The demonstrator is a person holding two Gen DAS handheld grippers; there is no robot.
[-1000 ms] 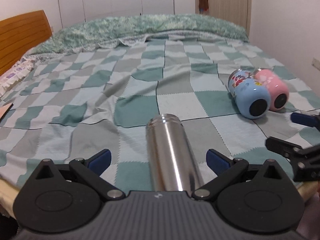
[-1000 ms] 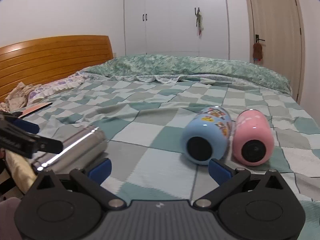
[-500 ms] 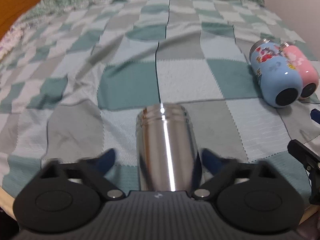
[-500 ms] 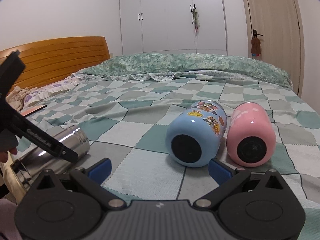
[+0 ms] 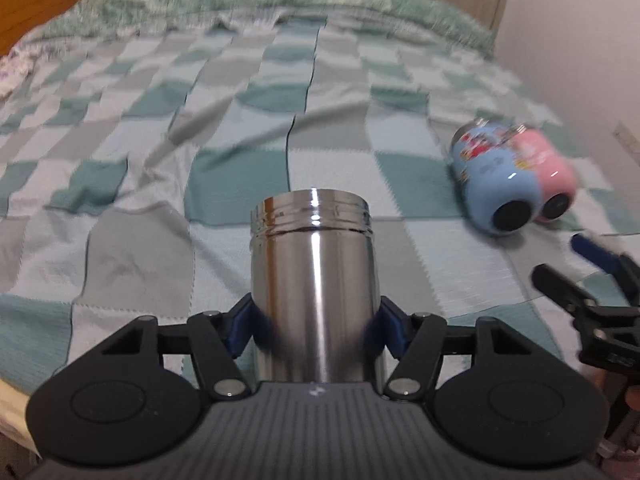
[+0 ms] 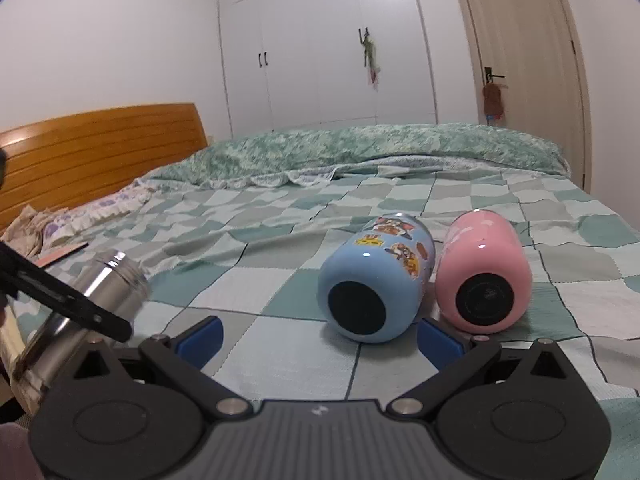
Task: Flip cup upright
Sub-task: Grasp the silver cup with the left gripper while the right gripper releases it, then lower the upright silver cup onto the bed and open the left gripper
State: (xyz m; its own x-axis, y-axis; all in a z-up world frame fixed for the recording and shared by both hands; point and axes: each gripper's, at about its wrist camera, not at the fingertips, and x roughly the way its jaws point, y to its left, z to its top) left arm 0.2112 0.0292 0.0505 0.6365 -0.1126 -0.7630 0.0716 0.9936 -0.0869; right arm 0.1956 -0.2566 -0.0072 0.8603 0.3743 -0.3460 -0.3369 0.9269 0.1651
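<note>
A shiny steel cup [image 5: 314, 280] is clamped between the blue pads of my left gripper [image 5: 314, 326], its threaded mouth pointing away from me and raised off the bed. In the right wrist view the steel cup [image 6: 88, 308] is tilted, mouth up and away, at the far left. A blue cartoon cup [image 6: 376, 280] and a pink cup [image 6: 482, 272] lie on their sides side by side, black bases toward me. My right gripper [image 6: 318, 340] is open and empty, just short of the blue cup. The blue cup [image 5: 490, 182] and pink cup [image 5: 550, 176] also show in the left wrist view.
Everything lies on a green and grey checked bedspread [image 6: 460, 200]. A wooden headboard [image 6: 100, 152] stands at the left, with a rumpled quilt [image 6: 360, 148] at the far end. White wardrobes [image 6: 320, 52] and a door [image 6: 528, 60] are behind. The bed's near edge is close below me.
My left gripper has closed on the steel cup and lifted its mouth end up from the bed. My right gripper has moved a little closer to the blue and pink cups.
</note>
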